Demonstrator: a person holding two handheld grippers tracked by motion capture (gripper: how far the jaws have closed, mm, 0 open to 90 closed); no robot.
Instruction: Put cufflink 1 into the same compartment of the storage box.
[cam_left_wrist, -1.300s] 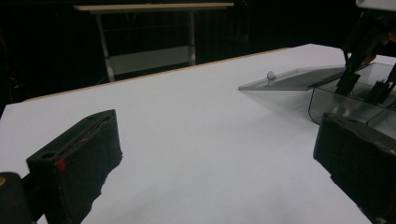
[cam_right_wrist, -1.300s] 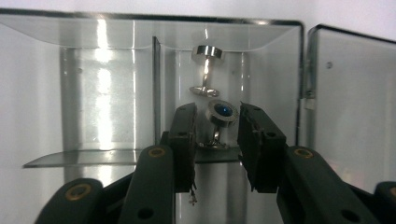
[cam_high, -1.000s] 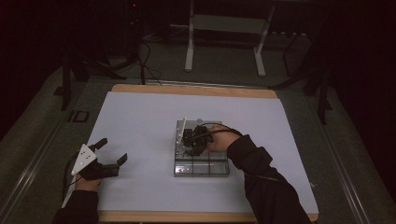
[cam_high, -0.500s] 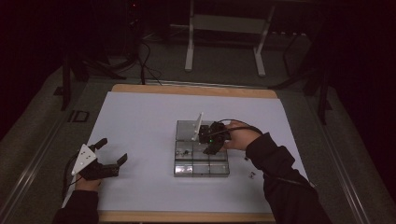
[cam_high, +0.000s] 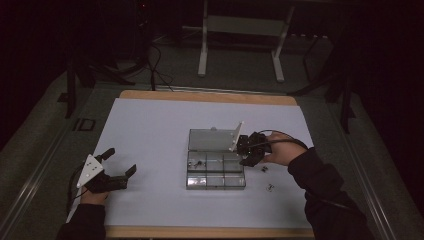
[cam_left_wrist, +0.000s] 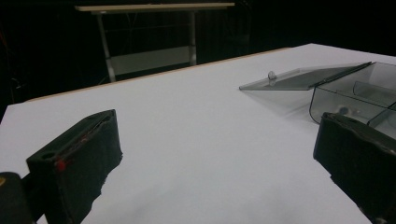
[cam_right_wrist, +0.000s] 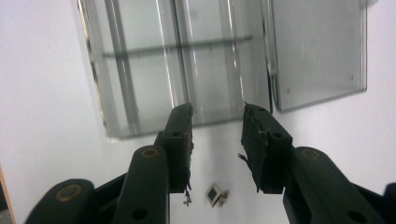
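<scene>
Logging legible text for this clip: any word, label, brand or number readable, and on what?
None can be read.
Clear compartment box and its open lid: no print visible.
White table cover: blank.
Small parts beside the box: too small to tell.

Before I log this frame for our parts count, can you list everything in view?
Box: one, clear, compartmented, mid-table, lid open.
Lid: one, clear, folded back on the far side of the box.
Small parts: two, dark, loose on the sheet right of the box.
Sheet: one, white, covering the table.
Table: one, wood edge showing.
Stand: one, pale, beyond the table.
Left gripper: black, open, near left, holding nothing.
Right gripper: black, nothing between its jaws, at the box's right edge.
</scene>
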